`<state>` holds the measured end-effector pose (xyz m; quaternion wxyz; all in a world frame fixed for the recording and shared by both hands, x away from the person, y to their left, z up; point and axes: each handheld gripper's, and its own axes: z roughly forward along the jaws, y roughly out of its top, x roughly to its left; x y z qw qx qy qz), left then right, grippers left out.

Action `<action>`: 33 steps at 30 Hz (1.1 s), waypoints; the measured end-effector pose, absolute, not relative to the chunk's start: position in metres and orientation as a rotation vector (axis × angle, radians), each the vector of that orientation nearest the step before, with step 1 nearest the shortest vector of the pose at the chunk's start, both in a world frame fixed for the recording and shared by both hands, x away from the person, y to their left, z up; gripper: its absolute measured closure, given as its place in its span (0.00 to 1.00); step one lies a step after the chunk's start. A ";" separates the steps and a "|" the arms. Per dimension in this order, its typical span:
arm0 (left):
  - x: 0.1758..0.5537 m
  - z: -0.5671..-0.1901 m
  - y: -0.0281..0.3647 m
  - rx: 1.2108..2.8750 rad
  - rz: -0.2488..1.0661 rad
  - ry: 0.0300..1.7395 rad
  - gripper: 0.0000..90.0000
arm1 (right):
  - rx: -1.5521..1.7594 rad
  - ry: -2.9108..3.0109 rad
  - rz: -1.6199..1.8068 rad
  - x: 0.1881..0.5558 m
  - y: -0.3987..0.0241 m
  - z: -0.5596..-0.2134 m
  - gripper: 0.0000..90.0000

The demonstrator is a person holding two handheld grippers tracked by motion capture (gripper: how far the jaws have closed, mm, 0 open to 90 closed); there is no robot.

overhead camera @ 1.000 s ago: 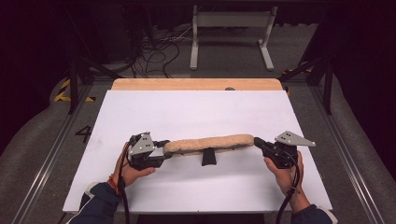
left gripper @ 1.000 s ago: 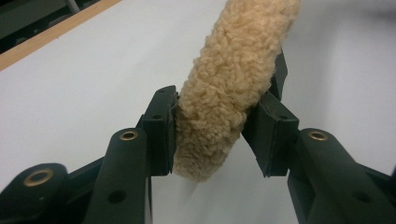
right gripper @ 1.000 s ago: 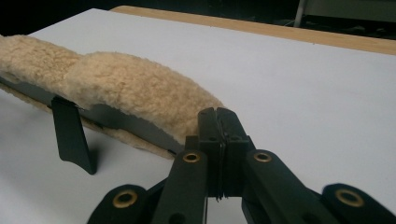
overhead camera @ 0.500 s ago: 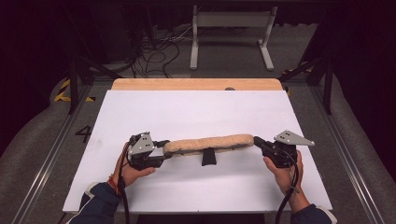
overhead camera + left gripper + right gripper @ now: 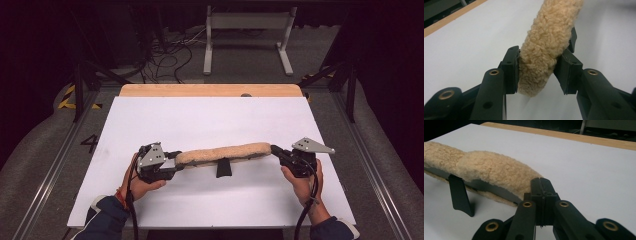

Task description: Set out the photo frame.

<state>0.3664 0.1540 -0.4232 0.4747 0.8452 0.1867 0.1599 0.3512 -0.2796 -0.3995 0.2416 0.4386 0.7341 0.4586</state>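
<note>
Fleece pad [image 5: 220,154] held at both ends above the white table [image 5: 200,120].

The left gripper [image 5: 172,164] clamps the pad's thick left end; the right gripper [image 5: 274,150] is closed tight, and seems to pinch the thin edge at the other end. A black strap [image 5: 223,168] hangs down in the middle. I think it is the carrying step; next both hands must move together, level.

White table sheet [image 5: 210,120], wooden table edge [image 5: 210,90], white metal stand [image 5: 247,30], tangled floor cables [image 5: 170,55]
</note>
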 end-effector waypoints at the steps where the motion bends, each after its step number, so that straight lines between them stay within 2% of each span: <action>1: 0.366 -0.423 0.154 2.070 0.399 0.455 0.64 | 1.200 2.012 1.257 0.352 -0.280 -0.399 1.00; 14: 0.352 -0.422 0.151 2.092 0.434 0.443 0.68 | 1.232 2.025 1.236 0.368 -0.278 -0.402 1.00; 25: 0.352 -0.422 0.152 2.091 0.427 0.440 0.68 | 1.188 2.019 1.241 0.350 -0.273 -0.397 0.98; 33: 0.353 -0.421 0.152 2.093 0.422 0.439 0.68 | 1.205 2.003 1.254 0.355 -0.274 -0.395 0.97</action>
